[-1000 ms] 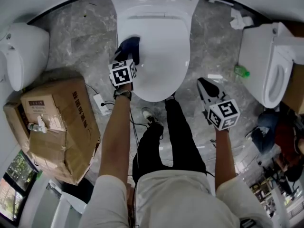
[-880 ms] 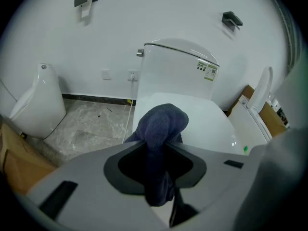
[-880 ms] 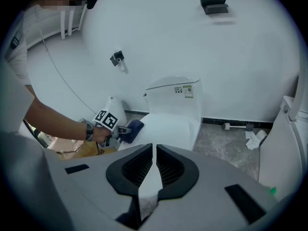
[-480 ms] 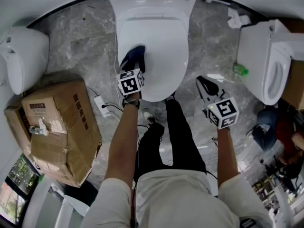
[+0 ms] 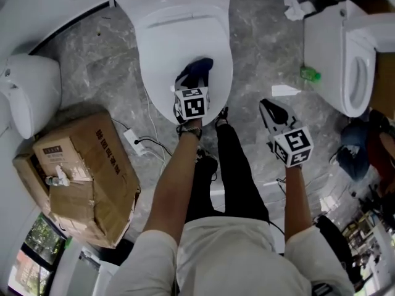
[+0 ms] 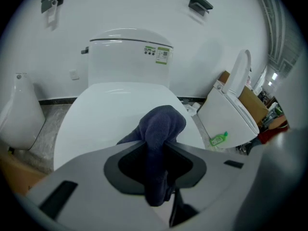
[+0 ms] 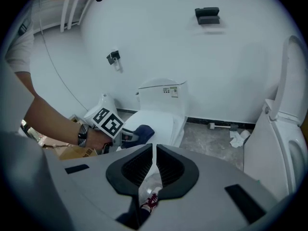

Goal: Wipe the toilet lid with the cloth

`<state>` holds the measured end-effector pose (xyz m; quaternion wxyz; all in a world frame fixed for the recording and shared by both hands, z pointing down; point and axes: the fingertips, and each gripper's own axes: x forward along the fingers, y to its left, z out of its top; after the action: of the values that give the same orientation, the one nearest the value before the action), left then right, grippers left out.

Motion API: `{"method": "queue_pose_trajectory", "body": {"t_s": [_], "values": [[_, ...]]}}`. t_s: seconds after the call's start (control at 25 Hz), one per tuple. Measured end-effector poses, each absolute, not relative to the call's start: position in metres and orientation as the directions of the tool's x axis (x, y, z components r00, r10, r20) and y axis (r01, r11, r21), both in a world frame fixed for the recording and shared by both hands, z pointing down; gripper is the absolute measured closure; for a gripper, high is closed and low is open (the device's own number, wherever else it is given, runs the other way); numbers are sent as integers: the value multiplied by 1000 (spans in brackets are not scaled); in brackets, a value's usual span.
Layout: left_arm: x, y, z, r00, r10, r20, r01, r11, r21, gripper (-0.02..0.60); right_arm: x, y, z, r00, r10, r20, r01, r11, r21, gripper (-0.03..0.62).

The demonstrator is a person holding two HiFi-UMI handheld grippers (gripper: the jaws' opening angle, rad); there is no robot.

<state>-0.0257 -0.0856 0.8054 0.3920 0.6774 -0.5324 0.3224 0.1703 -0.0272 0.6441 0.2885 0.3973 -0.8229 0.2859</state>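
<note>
The white toilet lid (image 5: 173, 42) lies closed in front of me. A dark blue cloth (image 5: 195, 71) rests on the lid's front right part. My left gripper (image 5: 192, 82) is shut on it, and its marker cube (image 5: 191, 103) hangs over the lid's front rim. In the left gripper view the cloth (image 6: 161, 126) bulges out from between the jaws onto the lid (image 6: 96, 119). My right gripper (image 5: 273, 111) hovers over the floor to the right of the toilet, shut and empty. The right gripper view shows its pads (image 7: 146, 166) closed together, with the cloth (image 7: 140, 131) beyond.
A battered cardboard box (image 5: 80, 177) stands at the left, with a white fixture (image 5: 31, 91) behind it. A second toilet (image 5: 342, 60) with its lid up is at the right. A green bottle (image 5: 310, 74), crumpled paper (image 5: 296, 10) and a power strip (image 5: 137, 142) lie on the grey floor.
My left gripper has slid the cloth across the lid from its left edge to its front right part. The right gripper has shifted only slightly.
</note>
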Motion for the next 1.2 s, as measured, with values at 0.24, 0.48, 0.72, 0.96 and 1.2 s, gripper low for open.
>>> {"method": "queue_pose_trajectory", "body": {"t_s": [0.24, 0.48, 0.72, 0.96, 1.2], "values": [[43, -65, 815, 301, -432, 850, -946, -245, 211, 480, 195, -15, 638, -483, -538, 691, -851, 474, -227, 548], [74, -35, 816, 337, -386, 859, -874, -468, 133, 480, 201, 2, 634, -473, -553, 686, -858, 466, -215, 548], [51, -9, 818, 357, -390, 849, -889, -421, 181, 480, 180, 24, 635, -498, -544, 675, -842, 489, -227, 548], [-6, 0, 818, 318, -434, 843, -925, -337, 176, 480, 152, 38, 632, -532, -542, 651, -821, 517, -242, 548], [-72, 10, 820, 252, -468, 847, -960, -228, 159, 480, 133, 53, 628, -555, -536, 636, -802, 548, -238, 548]]}}
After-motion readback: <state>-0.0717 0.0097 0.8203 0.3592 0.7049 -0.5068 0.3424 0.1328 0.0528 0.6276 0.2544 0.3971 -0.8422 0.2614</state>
